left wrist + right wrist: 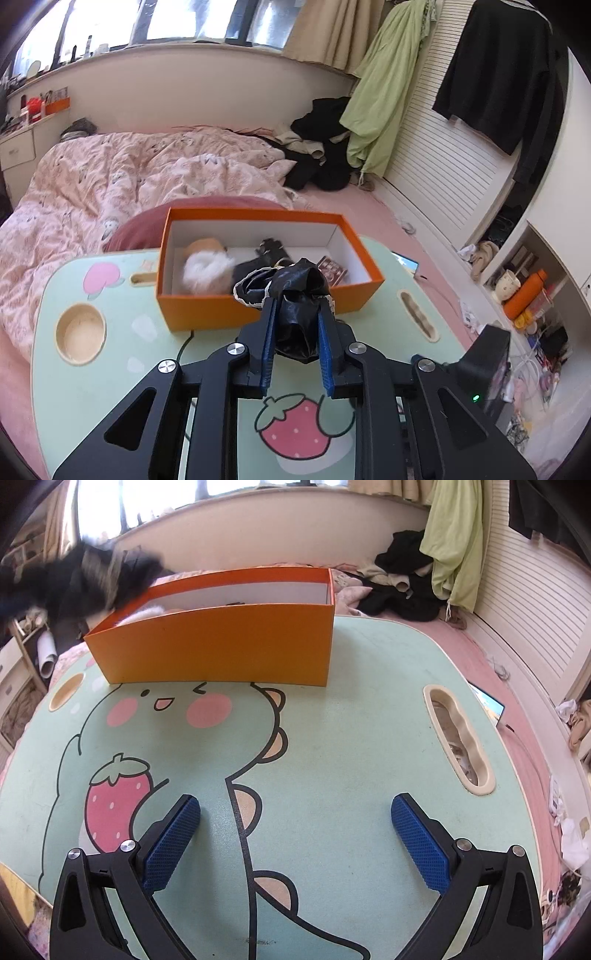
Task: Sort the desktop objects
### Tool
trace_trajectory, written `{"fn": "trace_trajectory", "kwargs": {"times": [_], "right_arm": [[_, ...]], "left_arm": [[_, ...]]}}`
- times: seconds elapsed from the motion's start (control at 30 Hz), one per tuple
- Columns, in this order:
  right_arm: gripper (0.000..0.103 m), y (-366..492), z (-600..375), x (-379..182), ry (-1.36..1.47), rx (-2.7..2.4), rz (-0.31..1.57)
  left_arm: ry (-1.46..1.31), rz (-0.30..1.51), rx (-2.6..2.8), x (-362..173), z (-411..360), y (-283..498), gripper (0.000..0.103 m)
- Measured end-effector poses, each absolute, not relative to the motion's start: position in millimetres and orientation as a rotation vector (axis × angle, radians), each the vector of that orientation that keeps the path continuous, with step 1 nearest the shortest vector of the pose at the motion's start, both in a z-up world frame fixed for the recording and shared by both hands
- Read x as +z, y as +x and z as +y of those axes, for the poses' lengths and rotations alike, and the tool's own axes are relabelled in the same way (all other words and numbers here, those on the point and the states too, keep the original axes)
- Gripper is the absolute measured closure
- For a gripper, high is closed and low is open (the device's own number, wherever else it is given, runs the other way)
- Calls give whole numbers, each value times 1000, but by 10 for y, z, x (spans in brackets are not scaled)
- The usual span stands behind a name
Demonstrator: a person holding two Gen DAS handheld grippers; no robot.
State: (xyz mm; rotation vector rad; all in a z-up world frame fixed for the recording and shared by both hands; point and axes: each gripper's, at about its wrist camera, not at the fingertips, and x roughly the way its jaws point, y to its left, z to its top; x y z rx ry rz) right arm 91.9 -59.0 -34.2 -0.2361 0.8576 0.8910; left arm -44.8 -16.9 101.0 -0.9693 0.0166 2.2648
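Carrying black cloth (297, 317) to orange box (207, 314): left hand-held gripper (295, 332) pinches the bundle, held above the box's near wall. Best clear the wall fully, then release over a free spot inside. Bundle's long axis runs along the fingers, tip pointing boxward. Right hand-held gripper (295, 845) spread wide, empty, over bench (351, 738).

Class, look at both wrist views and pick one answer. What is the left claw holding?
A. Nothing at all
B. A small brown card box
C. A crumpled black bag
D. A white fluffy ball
C: the left claw is shut on the crumpled black bag, at the near wall of the orange box; the white fluffy ball lies inside the box.
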Motion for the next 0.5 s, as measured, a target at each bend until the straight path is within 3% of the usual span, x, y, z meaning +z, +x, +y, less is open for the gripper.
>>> {"fn": "trace_trajectory", "kwargs": {"times": [0.03,0.1,0.23,0.33,0.5], "right_arm": [[0,923,-582,-346,-235,890,858],[0,925,-576,-348,-234,888,858],[0,927,-574,-348,-231,882,859],[0,927,-574,-347,-228,878,860],[0,927,-574,-347,-224,872,861]], "left_arm": [[-999,-6,2256,889,-205,-484,50],[-1077,-60,2247,621,-289,-541,32],[-1126,-22,2314,288,-428,-415,31],[-1094,4,2358,191,-525,-235,22],[-1047,103,2384,138,-561,-4,22]]}}
